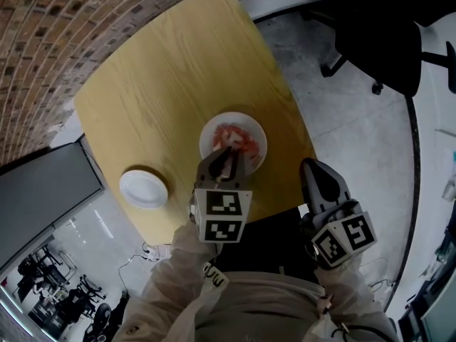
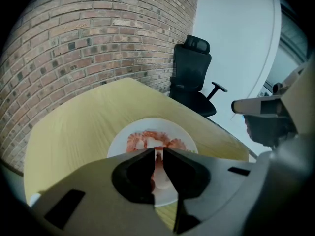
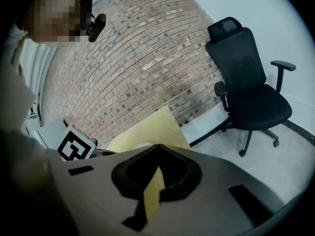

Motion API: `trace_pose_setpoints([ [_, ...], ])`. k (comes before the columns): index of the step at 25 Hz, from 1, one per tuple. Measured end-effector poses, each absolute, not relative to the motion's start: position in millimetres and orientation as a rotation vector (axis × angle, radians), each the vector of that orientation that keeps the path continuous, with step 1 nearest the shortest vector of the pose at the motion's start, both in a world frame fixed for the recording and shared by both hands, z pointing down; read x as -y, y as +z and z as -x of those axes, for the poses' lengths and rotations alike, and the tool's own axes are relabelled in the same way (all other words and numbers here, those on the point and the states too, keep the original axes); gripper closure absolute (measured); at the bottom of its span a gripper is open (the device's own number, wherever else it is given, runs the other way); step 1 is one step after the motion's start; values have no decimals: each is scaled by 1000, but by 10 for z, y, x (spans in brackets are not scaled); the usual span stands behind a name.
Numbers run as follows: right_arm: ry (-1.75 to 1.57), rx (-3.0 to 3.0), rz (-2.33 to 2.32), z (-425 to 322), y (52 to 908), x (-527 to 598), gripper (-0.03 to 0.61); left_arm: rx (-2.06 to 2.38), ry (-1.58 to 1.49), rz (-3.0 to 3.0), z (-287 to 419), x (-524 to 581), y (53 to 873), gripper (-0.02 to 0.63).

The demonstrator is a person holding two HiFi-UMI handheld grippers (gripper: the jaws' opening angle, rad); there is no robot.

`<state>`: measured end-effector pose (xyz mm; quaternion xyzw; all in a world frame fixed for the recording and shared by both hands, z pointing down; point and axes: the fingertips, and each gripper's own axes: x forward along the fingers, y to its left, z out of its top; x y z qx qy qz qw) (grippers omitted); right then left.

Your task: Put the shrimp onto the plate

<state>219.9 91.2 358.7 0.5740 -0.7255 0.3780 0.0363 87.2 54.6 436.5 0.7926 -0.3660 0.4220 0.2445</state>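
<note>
A white plate (image 1: 207, 130) with a heap of pink shrimp (image 1: 235, 137) stands near the right edge of the yellow wooden table (image 1: 164, 84). My left gripper (image 1: 228, 154) hangs over its near side, pointing steeply down. In the left gripper view the jaws (image 2: 157, 152) are pinched on one pink shrimp (image 2: 156, 165) above that plate (image 2: 117, 142). An empty white plate (image 1: 143, 189) sits at the table's near left. My right gripper (image 1: 314, 169) is off the table's right edge, its jaws (image 3: 156, 148) together with nothing in them.
A black office chair (image 1: 377, 27) stands on the grey floor beyond the table's right side, also in the right gripper view as the chair (image 3: 246, 82). A brick wall (image 2: 98, 38) runs behind the table. The table's near edge lies just under both grippers.
</note>
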Motion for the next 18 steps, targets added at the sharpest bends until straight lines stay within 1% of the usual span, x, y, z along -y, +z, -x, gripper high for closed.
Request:
trace_pose_setpoints([
  [9, 1122, 2282, -1721, -2137, 3450, -826, 555, 1039, 1099, -2187, -824, -551, 4142, 563],
  [14, 1084, 2344, -1636, -1932, 3285, -795, 555, 1166, 997, -2213, -533, -601, 3764, 564],
  [18, 1044, 2411, -1559, -1593, 3040, -833, 555, 1245, 884, -2245, -186, -753, 3417, 565],
])
